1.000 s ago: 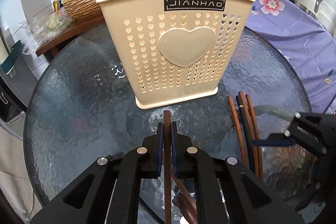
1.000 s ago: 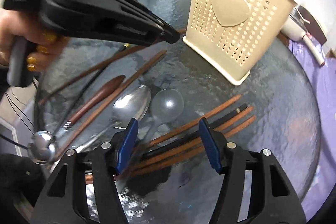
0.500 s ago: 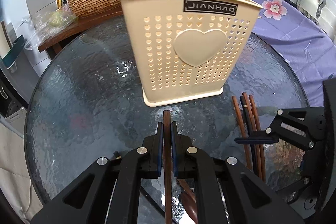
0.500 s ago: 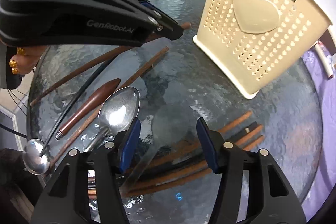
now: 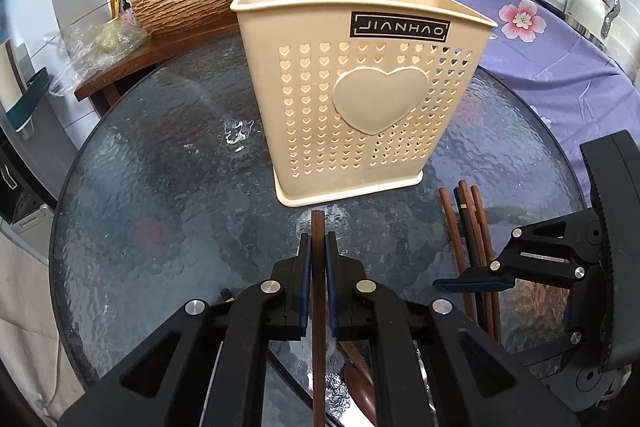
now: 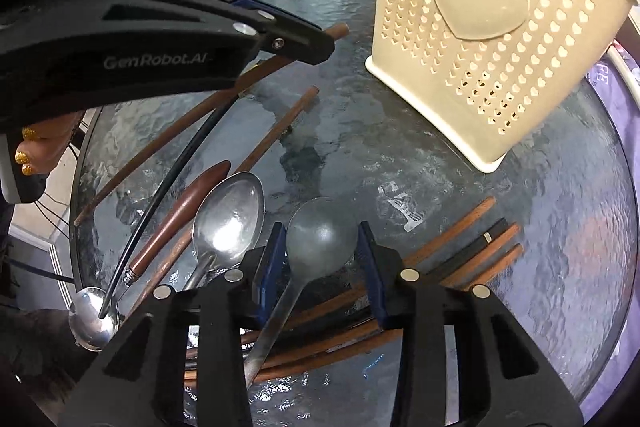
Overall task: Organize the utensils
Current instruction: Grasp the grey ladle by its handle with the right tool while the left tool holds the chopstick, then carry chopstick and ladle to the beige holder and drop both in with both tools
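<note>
A beige perforated utensil basket [image 5: 360, 87] [image 6: 480, 27] stands upright on the round glass table [image 5: 160, 187]. My left gripper [image 5: 318, 239] [image 6: 320, 47] is shut on a brown chopstick [image 5: 317, 223] [image 6: 200, 111], whose tip points at the basket's base. My right gripper [image 6: 322, 231] is low over the table, and its jaws are closing on the round bowl of a grey spoon [image 6: 308, 267]. The blue pads [image 6: 276, 247] meet both sides of that bowl. The spoon's handle runs back under the gripper. In the left wrist view one right finger [image 5: 500, 275] shows above a bundle of chopsticks [image 5: 468, 227].
Left of the grey spoon lie a shiny metal spoon [image 6: 230, 215], a wooden-handled utensil [image 6: 180, 211], a small spoon with a black handle [image 6: 90, 319] and a loose chopstick [image 6: 280, 135]. More chopsticks [image 6: 472, 255] lie on the right. A purple cloth [image 5: 540, 59] borders the table.
My right gripper slid over the grey spoon and narrowed its jaws around the bowl. My left gripper kept its hold on the chopstick and stayed almost where it was.
</note>
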Demonstrator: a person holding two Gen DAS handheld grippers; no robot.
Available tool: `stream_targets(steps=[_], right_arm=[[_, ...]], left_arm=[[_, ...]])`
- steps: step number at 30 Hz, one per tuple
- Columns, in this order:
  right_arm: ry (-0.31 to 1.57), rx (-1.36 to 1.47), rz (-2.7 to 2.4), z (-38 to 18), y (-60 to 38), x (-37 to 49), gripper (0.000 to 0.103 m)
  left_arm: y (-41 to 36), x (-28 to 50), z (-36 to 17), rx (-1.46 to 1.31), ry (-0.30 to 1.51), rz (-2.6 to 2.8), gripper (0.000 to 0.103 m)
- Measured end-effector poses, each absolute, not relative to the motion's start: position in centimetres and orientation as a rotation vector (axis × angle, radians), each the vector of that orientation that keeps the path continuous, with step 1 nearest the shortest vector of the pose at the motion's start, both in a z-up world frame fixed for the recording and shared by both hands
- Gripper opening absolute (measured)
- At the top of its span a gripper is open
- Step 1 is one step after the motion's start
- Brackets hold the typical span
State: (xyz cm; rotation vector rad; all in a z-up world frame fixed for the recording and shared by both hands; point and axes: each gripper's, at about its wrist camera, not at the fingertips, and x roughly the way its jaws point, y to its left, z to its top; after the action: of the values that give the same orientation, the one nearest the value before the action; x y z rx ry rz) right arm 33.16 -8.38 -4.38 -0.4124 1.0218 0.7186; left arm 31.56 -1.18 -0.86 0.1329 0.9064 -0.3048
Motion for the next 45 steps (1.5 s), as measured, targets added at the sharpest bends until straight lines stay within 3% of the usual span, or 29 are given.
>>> stream_targets(steps=[7,20,45], right_arm=[[0.985,-0.332,0.713,-3.4,-10.1,32.4,0.037],[0.811,-0.204,0.711,4.7,-15.1,29.2,0.037],[0.727,-0.131,0.681,9.7,-17.2,28.4,0.037]], left_arm=[[-0.8,30.8,0.4,0.126,0.884,-0.299,0.007],[0.8,27.4,6.6,0.099,0.749,-0.281,0.007],[1.9,24.2,13.2,0.081,0.653,-0.286,0.007]])
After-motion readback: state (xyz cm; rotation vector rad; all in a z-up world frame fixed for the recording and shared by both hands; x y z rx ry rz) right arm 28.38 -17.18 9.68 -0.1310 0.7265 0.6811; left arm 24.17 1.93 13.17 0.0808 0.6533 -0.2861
